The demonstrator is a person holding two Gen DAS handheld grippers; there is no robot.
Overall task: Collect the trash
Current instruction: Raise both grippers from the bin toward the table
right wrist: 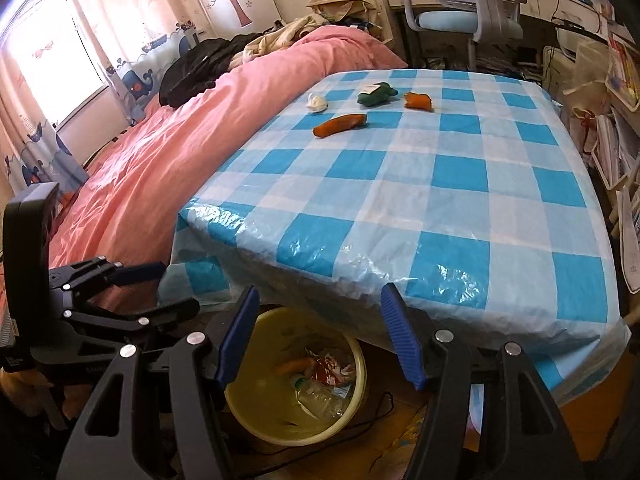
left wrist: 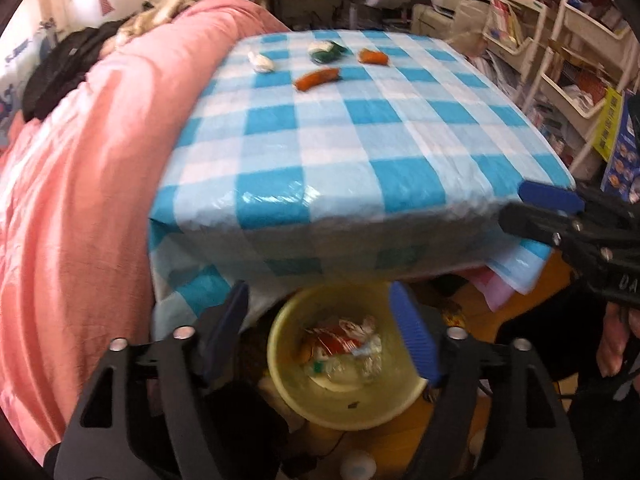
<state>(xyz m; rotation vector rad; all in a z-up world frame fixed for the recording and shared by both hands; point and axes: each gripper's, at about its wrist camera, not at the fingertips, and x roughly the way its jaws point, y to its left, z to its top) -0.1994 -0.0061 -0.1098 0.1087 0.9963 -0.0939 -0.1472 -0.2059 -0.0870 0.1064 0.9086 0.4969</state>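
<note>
Left claw [left wrist: 320,332] is spread wide, nothing between the blue ribbed pads, touching nothing; it hangs over the round pale-yellow plastic bin [left wrist: 280,384] on the floor at the bench's near edge. Right claw [right wrist: 320,332] is also spread, empty, above the same bin [right wrist: 240,412], its pads apart from the cloth. In the bin: crumpled red-and-white wrappers [left wrist: 344,336], a clear plastic bottle [right wrist: 320,400], an orange piece [right wrist: 292,366].

Trash left on the bench with the blue-and-white checked plastic cloth [right wrist: 460,208], all at the far end: a long orange wrapper [right wrist: 340,124], a smaller orange wrapper [right wrist: 418,101], a dark green packet with a white label [right wrist: 376,94], a white crumpled wad [right wrist: 317,103]. The label's print is too small to read.

On the right claw's black frame, seen from the left wrist, white letters "DA" [left wrist: 626,282] show; the rest is cut off. A pink quilt [right wrist: 160,152] covers the bed beside the bench.
</note>
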